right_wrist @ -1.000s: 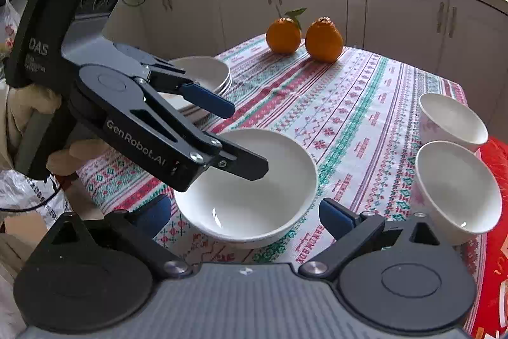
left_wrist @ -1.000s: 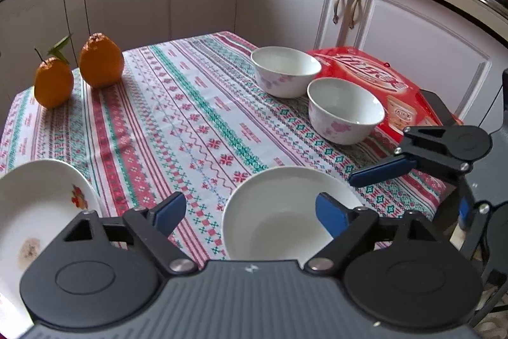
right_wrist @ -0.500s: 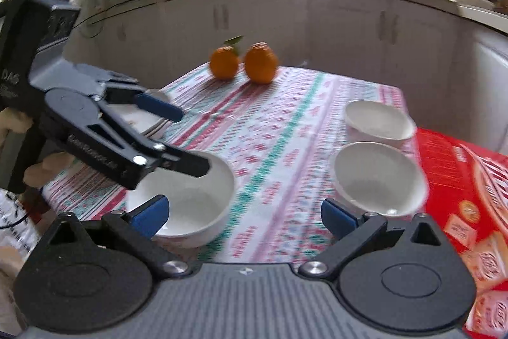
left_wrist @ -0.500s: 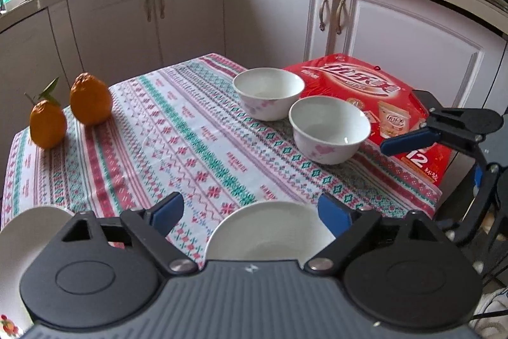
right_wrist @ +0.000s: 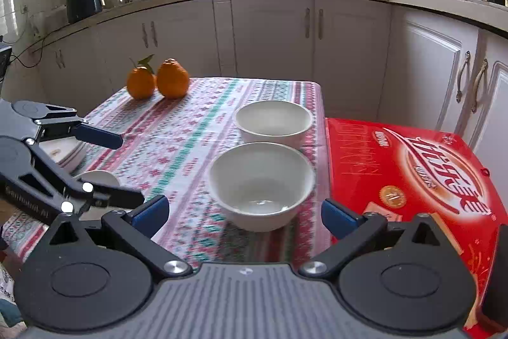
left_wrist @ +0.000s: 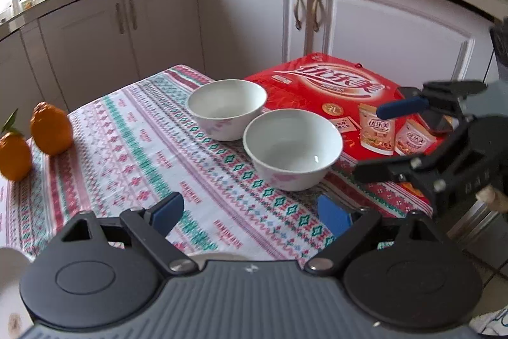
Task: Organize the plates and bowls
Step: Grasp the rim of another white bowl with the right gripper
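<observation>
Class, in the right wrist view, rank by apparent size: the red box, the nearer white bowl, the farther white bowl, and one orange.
1. red box
2. nearer white bowl
3. farther white bowl, though greater distance may explain it; the bowls could match
4. orange, clearly smallest

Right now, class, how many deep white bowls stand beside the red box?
2. The near bowl sits on the tablecloth's edge next to the red box; the far bowl stands just behind it. Shallower dishes at the left are partly hidden and not counted.

Glossy glazed bowls point(right_wrist: 261, 183) (smooth) on matt woven tablecloth point(right_wrist: 177, 145).
</observation>
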Motion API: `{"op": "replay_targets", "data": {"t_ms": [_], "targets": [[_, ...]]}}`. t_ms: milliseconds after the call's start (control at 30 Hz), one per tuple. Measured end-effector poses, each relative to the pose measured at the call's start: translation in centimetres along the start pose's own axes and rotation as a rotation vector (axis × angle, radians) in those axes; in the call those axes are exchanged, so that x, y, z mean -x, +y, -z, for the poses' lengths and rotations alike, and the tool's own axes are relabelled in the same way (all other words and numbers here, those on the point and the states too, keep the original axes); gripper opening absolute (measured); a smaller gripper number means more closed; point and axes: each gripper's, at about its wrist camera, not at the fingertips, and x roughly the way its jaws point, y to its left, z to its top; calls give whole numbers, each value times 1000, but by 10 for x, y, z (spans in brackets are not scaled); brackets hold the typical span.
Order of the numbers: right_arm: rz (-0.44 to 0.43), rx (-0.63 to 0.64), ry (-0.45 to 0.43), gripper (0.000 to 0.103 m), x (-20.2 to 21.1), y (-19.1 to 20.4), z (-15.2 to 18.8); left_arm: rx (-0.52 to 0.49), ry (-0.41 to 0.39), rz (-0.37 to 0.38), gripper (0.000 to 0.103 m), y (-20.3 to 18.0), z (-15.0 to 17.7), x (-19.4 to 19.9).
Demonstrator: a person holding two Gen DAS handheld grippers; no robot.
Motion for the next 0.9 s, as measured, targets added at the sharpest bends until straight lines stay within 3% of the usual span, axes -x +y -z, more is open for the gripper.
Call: {"op": "replay_targets", "data": {"t_ms": [333, 567, 733, 900], "targets": [[-63, -15, 60, 103, -34, -34, -22, -55, 41, 28, 91, -31, -15, -38], [-118, -30, 87, 103, -58, -44, -26, -78, 84, 6, 90, -39, -20, -56], [-169, -42, 107, 95, -78, -52, -32, -53, 103, 16, 83, -37, -25, -66], [-211, -59, 143, 81, -97, -58, -37, -48, 119, 25, 74, -36, -26, -72]]}}
